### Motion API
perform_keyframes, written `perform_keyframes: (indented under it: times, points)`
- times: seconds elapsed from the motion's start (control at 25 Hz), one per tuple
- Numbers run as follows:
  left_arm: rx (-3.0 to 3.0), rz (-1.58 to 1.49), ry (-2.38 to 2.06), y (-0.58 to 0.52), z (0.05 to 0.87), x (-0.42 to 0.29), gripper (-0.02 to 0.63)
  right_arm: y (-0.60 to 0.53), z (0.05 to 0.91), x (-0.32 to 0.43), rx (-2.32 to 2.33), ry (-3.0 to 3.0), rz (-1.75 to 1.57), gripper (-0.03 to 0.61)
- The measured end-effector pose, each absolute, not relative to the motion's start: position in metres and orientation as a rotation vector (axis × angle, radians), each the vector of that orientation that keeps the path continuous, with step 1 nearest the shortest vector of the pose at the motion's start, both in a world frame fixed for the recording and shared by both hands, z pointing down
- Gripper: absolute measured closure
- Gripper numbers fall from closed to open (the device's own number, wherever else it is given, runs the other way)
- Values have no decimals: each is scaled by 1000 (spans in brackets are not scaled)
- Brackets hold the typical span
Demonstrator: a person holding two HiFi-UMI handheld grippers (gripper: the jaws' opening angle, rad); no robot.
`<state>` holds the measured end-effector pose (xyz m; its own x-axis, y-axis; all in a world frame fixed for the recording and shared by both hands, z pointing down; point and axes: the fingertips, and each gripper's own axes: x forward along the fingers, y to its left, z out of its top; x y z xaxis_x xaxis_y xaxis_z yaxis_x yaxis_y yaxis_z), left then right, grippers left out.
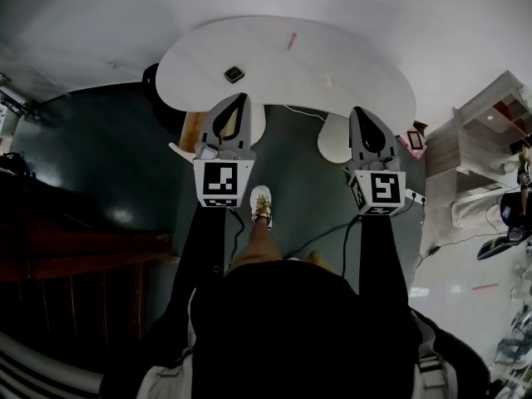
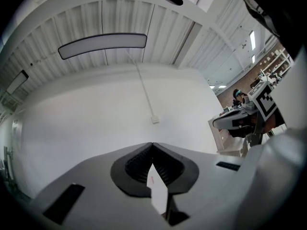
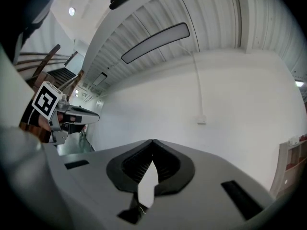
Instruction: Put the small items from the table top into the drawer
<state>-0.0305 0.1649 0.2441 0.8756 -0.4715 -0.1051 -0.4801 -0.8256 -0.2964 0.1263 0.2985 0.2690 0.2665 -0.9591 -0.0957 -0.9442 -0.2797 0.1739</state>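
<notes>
Ahead of me, the white curved table [image 1: 274, 56] carries a small dark square item [image 1: 233, 75], a thin pink stick [image 1: 292, 41] and a small pale pink piece [image 1: 328, 80]. My left gripper [image 1: 242, 98] is held level short of the table's near edge, jaws shut and empty; its own view shows the tips [image 2: 152, 144] meeting against a white wall. My right gripper [image 1: 360, 110] is alongside it, also shut with nothing in it [image 3: 152, 141]. No drawer can be made out.
Two white stools [image 1: 337, 137] [image 1: 256, 123] and a wooden piece [image 1: 190, 130] stand by the table's near edge. An open shelf unit [image 1: 490, 127] is at the right, and a power strip [image 1: 414, 196] with cables lies on the floor. Dark wooden steps [image 1: 75, 256] fill the left.
</notes>
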Motion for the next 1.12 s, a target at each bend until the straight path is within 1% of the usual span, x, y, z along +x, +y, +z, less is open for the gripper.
perform_keyframes:
  times: [0.32, 0.68, 0.84, 1.12]
  points:
    - [-2754, 11, 655, 51, 251, 17, 600, 190, 270, 171, 2453, -1786, -241, 552]
    - [-2786, 27, 535, -52, 246, 72, 600, 99, 257, 214, 2507, -1675, -250, 551]
    - [-2806, 34, 495, -77, 247, 89, 600, 76, 250, 220, 2518, -1653, -241, 552]
    - [-2832, 43, 457, -89, 253, 108, 600, 61, 258, 234, 2482, -1640, -236, 552]
